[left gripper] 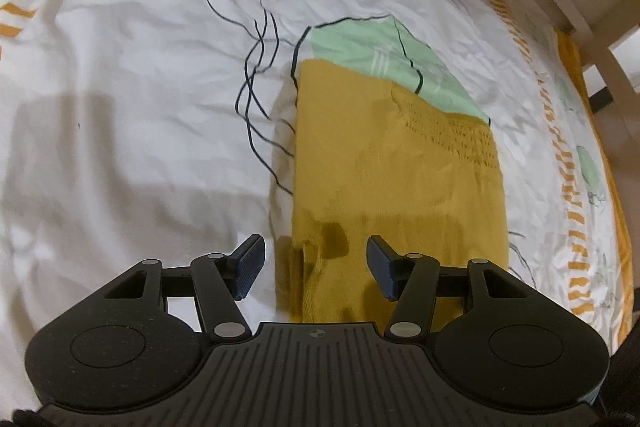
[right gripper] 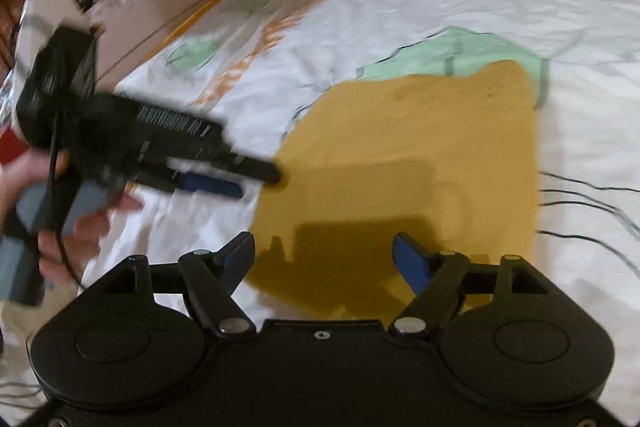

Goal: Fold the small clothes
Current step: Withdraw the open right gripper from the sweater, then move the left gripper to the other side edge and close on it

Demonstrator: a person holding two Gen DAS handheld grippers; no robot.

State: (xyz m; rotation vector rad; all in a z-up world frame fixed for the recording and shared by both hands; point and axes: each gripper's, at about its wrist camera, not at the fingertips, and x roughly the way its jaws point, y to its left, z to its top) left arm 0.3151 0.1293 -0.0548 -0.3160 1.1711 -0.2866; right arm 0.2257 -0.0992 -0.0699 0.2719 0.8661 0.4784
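Nearest, the left tool point(left gripper: 314, 267) hangs open over the near left corner of the cloth point(left gripper: 396, 167), gripping nothing. The right tool point(right gripper: 324, 263) is likewise open and empty above the near edge. The mustard knit lies flat, already folded, on the bed point(left gripper: 140, 87). It looks light, soft and limp; pinching a near corner through all layers seems best.

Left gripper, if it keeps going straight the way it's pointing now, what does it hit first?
Most likely the mustard-yellow cloth lying flat on the bedsheet. The left gripper is open and angled down over the cloth's near left edge, with nothing between its fingers. Depth is hard to judge, so it might catch the sheet beside that edge.
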